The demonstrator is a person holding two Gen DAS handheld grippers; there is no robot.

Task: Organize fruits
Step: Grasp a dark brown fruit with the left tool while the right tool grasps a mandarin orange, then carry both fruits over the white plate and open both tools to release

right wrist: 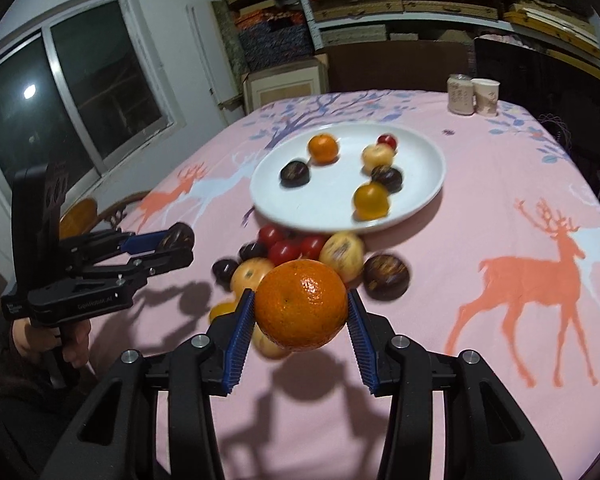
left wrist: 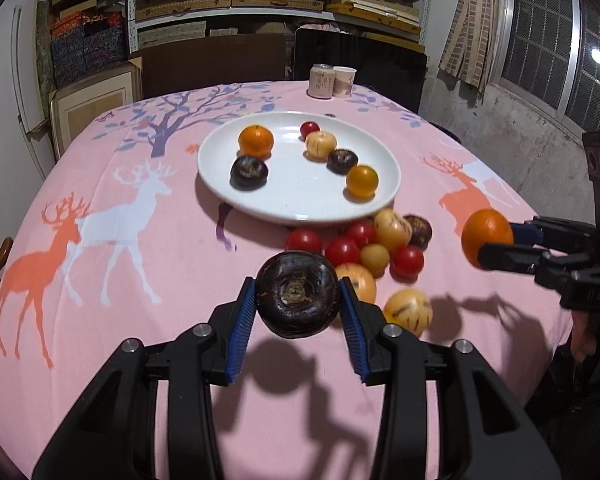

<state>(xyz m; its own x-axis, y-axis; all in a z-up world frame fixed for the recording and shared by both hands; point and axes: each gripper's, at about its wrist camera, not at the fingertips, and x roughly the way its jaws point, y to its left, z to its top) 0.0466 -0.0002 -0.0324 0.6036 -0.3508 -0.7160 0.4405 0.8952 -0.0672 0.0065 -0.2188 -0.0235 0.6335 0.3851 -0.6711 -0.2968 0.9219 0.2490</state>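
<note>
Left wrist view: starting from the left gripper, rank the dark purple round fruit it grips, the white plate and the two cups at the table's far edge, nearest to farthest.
1. Dark purple round fruit: clamped in the left gripper, nearest.
2. White plate: mid-table, past the loose fruit pile.
3. Two cups: far edge, side by side, farthest.

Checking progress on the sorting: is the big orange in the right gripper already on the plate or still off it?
Off it. The orange sits clamped between the right gripper's jaws, above the tablecloth, short of the white plate.
</note>
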